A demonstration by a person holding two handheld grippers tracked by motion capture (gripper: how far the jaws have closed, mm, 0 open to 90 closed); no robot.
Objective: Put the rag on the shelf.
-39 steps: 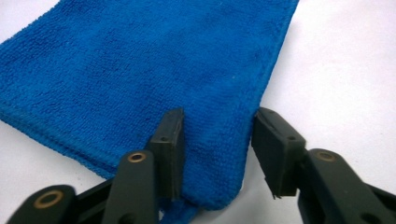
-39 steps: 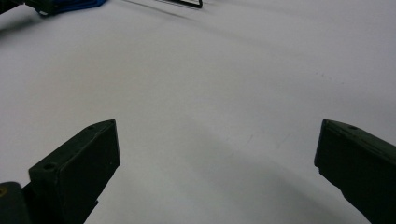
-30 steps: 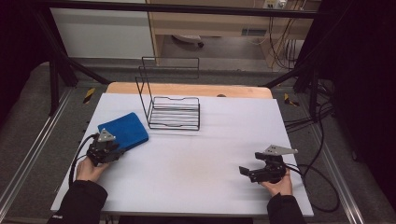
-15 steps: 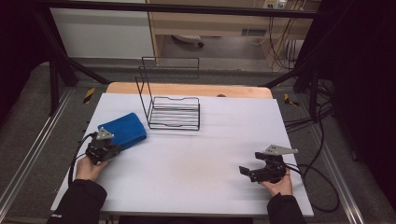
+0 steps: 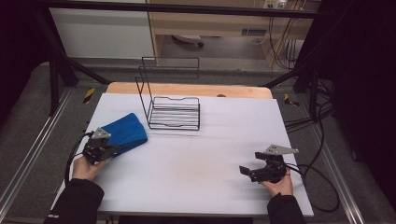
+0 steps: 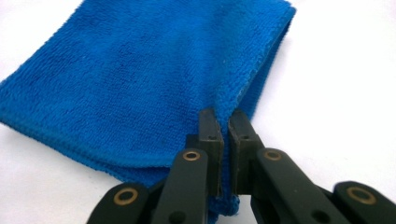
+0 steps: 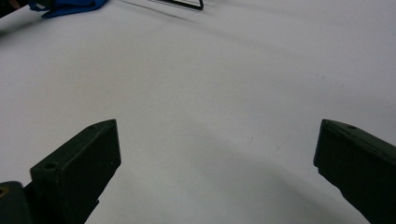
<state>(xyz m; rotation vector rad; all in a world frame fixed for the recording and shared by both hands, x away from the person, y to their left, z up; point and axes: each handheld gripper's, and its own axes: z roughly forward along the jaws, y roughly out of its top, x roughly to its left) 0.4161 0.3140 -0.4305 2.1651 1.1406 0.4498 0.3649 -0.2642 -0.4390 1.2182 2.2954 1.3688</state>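
Note:
A folded blue cloth (image 5: pixel 123 133) (image 6: pixel 130 84) lies at the left of the white table (image 5: pixel 210 154). My left gripper (image 5: pixel 112 150) (image 6: pixel 224 119) is at the cloth's near right edge. Its jaws have just been closing and now stand almost together, pinching a raised fold of that edge. My right gripper (image 5: pixel 245 171) (image 7: pixel 215 144) rests low at the table's right front, open wide, with only bare table between its jaws. In the right gripper view a corner of the blue cloth (image 7: pixel 70 7) lies far off at the upper left.
A black wire rack (image 5: pixel 173 112) (image 7: pixel 187 3) with a tall back frame stands at the back middle of the table, just right of the cloth. A wooden board (image 5: pixel 187 89) borders the far edge. Cables (image 5: pixel 322 186) hang off the right side.
The left hand has edged slightly left at the cloth's near corner. The cloth and the right gripper have kept their places.

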